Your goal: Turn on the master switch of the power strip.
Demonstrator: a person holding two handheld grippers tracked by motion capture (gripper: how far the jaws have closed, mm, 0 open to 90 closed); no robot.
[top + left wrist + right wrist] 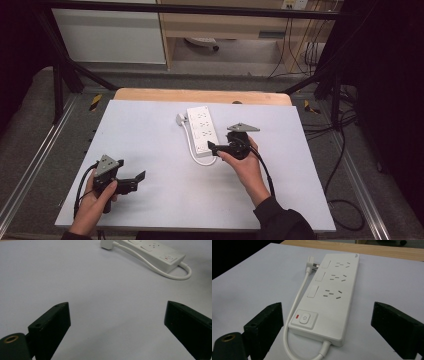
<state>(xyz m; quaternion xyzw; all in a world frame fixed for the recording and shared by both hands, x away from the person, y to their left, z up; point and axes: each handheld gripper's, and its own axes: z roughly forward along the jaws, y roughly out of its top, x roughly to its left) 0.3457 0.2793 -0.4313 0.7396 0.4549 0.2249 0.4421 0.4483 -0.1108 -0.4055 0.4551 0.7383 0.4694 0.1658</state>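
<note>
Roughly at the middle of the pale grey tabletop (150,200), toward its far edge, lies a white plastic power strip (203,128), flat, with its long side pointing away from the person. It has three socket groups in a row, and a power button with a small red mark (304,318) at the near end. A thick white cable (298,296) leaves this near end, bends around in a loop, runs along the left side of the strip, and ends in a white plug (309,263) lying just beside the far left corner.

Just at the near end of the strip is the right gripper (214,147), held by the right hand (245,162) in a dark sleeve. Its black fingers (265,322) are released and wide apart, one on each side of the strip's near end, and they do not touch it.

Well apart, near the front left corner of the tabletop, the left hand (95,197) holds the left gripper (141,176). Its fingers (51,326) are also spread and grasp nothing; under them is bare tabletop.

Beyond the far edge is a wooden strip (200,95), then grey floor (200,80) and a black metal frame (190,9).
</note>
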